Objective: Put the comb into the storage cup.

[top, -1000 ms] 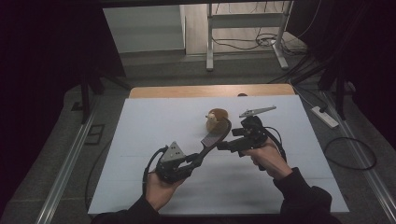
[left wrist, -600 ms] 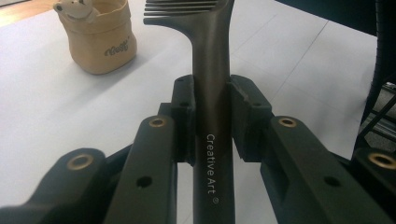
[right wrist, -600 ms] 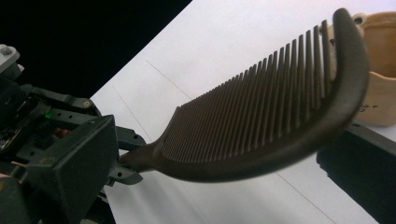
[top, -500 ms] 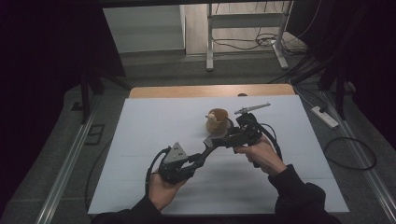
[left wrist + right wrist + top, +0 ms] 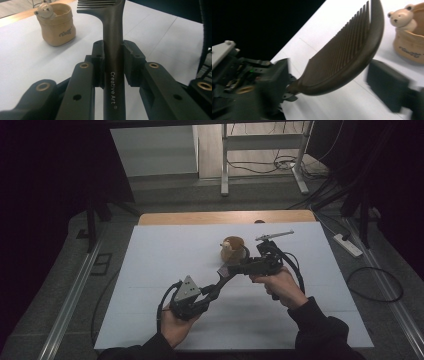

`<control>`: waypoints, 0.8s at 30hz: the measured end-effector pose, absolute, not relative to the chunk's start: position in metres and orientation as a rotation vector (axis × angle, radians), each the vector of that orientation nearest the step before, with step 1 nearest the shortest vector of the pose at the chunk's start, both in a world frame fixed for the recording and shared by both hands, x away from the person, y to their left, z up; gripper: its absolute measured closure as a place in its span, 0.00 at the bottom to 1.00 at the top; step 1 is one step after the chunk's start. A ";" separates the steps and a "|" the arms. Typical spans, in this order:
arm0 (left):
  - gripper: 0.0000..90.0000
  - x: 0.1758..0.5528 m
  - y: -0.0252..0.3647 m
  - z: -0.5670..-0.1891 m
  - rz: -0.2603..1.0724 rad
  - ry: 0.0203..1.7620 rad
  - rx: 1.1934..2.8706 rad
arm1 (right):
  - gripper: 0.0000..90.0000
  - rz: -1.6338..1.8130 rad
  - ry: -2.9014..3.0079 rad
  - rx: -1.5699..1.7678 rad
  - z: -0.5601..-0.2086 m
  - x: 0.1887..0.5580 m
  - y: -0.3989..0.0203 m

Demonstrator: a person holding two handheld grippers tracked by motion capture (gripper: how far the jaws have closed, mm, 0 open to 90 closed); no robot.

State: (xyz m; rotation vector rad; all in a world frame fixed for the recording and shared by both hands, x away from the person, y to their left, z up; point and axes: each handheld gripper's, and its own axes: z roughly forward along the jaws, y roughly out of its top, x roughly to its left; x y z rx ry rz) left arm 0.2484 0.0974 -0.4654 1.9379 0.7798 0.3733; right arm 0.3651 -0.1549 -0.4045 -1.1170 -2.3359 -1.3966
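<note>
My left gripper (image 5: pixel 212 287) (image 5: pixel 113 62) is shut on the handle of a dark brown comb (image 5: pixel 220 276) (image 5: pixel 113 50), which slants up and to the right above the white table. The comb's toothed head (image 5: pixel 347 55) lies between the jaws of my right gripper (image 5: pixel 232 268) (image 5: pixel 332 85). Those jaws have just been closing, and a gap still shows between the right pad (image 5: pixel 387 92) and the comb. Just behind the comb stands a tan cup with a small bear figure (image 5: pixel 232 249) (image 5: pixel 58 27) (image 5: pixel 409 42) on its rim.
A white sheet (image 5: pixel 165 255) covers the table, with a wooden edge (image 5: pixel 200 217) at the back. Beyond it on the floor are a metal frame (image 5: pixel 225 165), cables and a power strip (image 5: pixel 348 245). Metal rails (image 5: pixel 75 290) run along the sides.
The right gripper's jaws have drawn in on either side of the comb's head. Both hands keep their places, and the left grip on the handle is unchanged.
</note>
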 end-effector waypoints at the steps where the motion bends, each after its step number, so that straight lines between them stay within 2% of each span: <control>1: 0.80 0.248 0.097 -0.466 0.375 0.781 1.940 | 0.41 -1.404 -2.306 -1.115 -0.405 0.365 -0.156; 2: 0.80 0.248 0.097 -0.467 0.382 0.783 1.940 | 0.41 -1.404 -2.306 -1.115 -0.405 0.365 -0.156; 10: 0.80 0.247 0.095 -0.469 0.433 0.795 1.945 | 0.71 -1.431 -2.209 -1.119 -0.406 0.368 -0.162; 12: 0.80 0.246 0.095 -0.469 0.442 0.794 1.943 | 0.73 -1.432 -2.202 -1.124 -0.406 0.369 -0.163; 13: 0.80 0.246 0.095 -0.469 0.442 0.794 1.943 | 0.79 -1.430 -2.187 -1.127 -0.406 0.369 -0.164; 21: 0.80 0.250 0.093 -0.473 0.427 0.797 1.972 | 0.92 -1.409 -2.059 -1.135 -0.410 0.372 -0.165; 24: 0.79 0.252 0.093 -0.475 0.405 0.801 1.979 | 0.93 -1.397 -2.065 -1.143 -0.409 0.370 -0.163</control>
